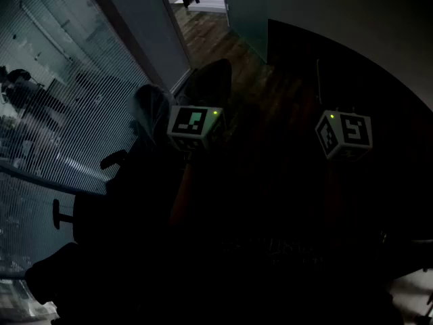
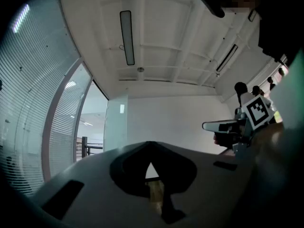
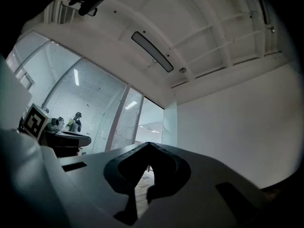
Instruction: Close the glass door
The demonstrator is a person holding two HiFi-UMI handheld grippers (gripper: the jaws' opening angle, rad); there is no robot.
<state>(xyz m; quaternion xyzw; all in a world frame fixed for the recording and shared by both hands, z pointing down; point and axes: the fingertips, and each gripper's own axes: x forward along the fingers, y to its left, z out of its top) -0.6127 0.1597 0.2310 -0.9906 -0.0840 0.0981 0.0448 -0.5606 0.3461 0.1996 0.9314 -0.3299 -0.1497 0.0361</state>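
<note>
While we stand off: door ahead, both claws idle

Left gripper [image 2: 151, 148], right gripper [image 3: 149, 148]: jaws pressed together, nothing held. Glass door [image 1: 245, 9]: upright panel ahead, well apart from both, standing open beside the doorway [image 1: 203, 27]. Left gripper reaches further forward; we judge it nearer.

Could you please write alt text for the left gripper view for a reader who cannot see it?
The left gripper, jaws together and empty, points into a white room toward a glass door beside a glass wall with blinds. A long ceiling light runs overhead, and the right gripper with its marker cube shows at the right edge.
</note>
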